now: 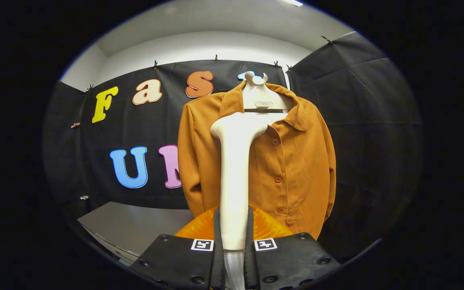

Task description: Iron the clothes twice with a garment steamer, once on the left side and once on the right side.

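The jaws (234,237) are closed on the garment steamer's handle (234,185), its head raised at the collar of the orange shirt (296,161) on its hanger (261,98). Judging by this, a downward pass is only starting; completed passes cannot be told.

Hand-held gripper (234,225) clamped on steamer (235,169), head at hanging shirt's (296,161) collar.
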{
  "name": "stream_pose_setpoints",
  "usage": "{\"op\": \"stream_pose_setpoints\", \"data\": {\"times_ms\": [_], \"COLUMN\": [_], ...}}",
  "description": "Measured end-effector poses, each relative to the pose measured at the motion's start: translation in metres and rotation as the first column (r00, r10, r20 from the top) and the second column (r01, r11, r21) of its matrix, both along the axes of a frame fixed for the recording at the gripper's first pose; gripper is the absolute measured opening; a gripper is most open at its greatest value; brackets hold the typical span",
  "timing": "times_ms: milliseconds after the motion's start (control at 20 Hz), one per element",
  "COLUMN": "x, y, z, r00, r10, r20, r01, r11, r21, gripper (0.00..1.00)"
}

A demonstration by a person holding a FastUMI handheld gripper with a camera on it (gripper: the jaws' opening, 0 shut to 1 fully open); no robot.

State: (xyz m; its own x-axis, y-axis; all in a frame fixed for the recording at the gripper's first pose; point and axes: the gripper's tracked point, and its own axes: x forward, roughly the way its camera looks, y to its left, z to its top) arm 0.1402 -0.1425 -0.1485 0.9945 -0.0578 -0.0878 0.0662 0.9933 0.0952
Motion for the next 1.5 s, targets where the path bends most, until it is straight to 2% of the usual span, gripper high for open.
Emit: {"op": "stream_pose_setpoints", "data": {"times_ms": [450,950,1250,1500], "x": [-0.019,-0.043,-0.061,-0.083], "y": [-0.006,-0.015,-0.019,-0.022], "z": [-0.059,-0.127,-0.174,-0.223], "r00": [0.994,0.97,0.94,0.895], "r10": [0.006,0.021,0.022,0.016], "r20": [-0.105,-0.243,-0.341,-0.445], "r01": [-0.006,-0.009,-0.002,0.013], "r11": [1.0,0.999,0.998,0.998], "r21": [-0.002,0.05,0.06,0.062], "gripper": [0.22,0.22,0.22,0.22]}}
